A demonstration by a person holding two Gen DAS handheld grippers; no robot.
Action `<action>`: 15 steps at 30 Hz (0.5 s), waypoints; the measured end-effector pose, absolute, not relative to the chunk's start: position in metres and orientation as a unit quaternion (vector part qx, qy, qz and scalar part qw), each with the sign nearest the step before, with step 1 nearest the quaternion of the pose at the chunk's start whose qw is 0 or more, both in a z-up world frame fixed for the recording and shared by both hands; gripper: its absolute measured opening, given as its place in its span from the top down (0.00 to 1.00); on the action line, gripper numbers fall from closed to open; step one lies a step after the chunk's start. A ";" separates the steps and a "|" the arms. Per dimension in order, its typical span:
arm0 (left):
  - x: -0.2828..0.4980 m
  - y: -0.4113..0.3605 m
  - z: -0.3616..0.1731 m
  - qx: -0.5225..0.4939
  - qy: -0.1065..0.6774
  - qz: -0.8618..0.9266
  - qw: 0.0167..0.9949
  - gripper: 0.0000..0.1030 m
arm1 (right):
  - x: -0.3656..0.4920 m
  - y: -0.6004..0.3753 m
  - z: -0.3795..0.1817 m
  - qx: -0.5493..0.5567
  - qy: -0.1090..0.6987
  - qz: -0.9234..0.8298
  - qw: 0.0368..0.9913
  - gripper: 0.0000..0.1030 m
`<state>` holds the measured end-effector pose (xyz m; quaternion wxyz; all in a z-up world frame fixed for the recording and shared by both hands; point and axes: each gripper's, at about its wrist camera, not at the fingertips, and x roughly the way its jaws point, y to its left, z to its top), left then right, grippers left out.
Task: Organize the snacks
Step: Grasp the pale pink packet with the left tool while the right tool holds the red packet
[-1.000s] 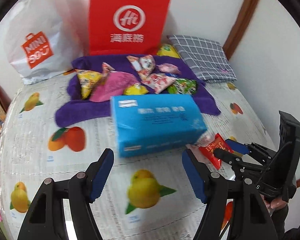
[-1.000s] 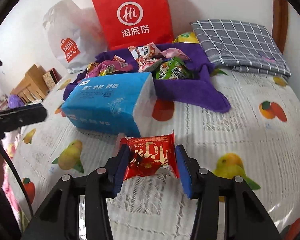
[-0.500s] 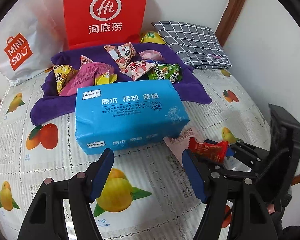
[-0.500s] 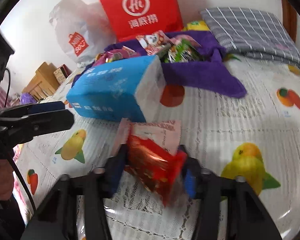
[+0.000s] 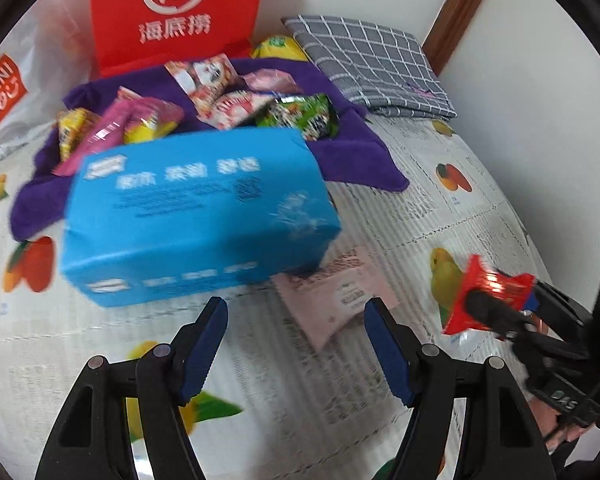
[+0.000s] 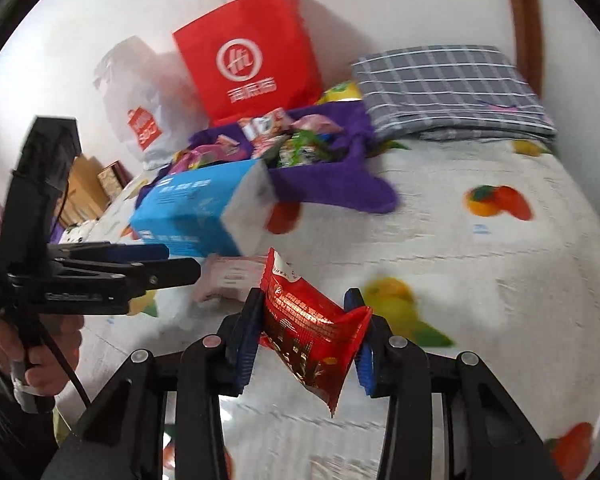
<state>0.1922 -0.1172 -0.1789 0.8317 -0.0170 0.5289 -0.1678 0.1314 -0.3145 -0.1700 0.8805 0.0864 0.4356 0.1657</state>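
Since a second ago the red snack packet (image 6: 314, 328) has come up off the fruit-print bedsheet (image 6: 480, 280): it was lying flat just in front of the blue tissue pack (image 5: 196, 216), and now it's hanging in the air to the right of that pack, pinched by the right gripper (image 6: 306, 334). Those jaws have just been closing in, and the blue pads are pressing on both sides of the packet, which is sitting tilted between them with its lower corner poking out below the fingers.

That lift is also uncovering a pale pink packet (image 5: 336, 300), lying flat on the sheet and touching the tissue pack's front right corner (partly tucked under it, as far as I can tell).

The left gripper (image 5: 296, 346) is hovering just in front of the tissue pack with its jaws standing fairly wide and nothing between them; the pink packet is sitting just ahead of its right finger. In the right wrist view a hand (image 6: 32, 344) is holding it.

Behind the tissue pack the purple towel (image 5: 356, 156) is carrying the heap of other snacks (image 5: 236, 100). Behind that, a red paper bag (image 5: 176, 12) is leaning on the wall, with a white shopping bag (image 5: 4, 96) to its left and a grey checked cloth (image 5: 372, 60) to its right.
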 end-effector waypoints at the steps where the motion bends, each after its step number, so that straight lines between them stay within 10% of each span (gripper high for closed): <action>1: 0.194 -0.121 -0.184 -0.023 0.534 -0.166 0.829 0.33 | 0.130 -0.320 -0.170 0.088 0.436 0.164 0.881 0.60; 13: 0.193 -0.154 -0.203 0.042 0.505 -0.131 0.852 0.30 | 0.116 -0.360 -0.180 0.092 0.464 0.131 0.871 0.60; 15: 0.188 -0.160 -0.203 0.072 0.498 -0.129 0.854 0.44 | 0.117 -0.362 -0.183 0.096 0.472 0.125 0.868 0.60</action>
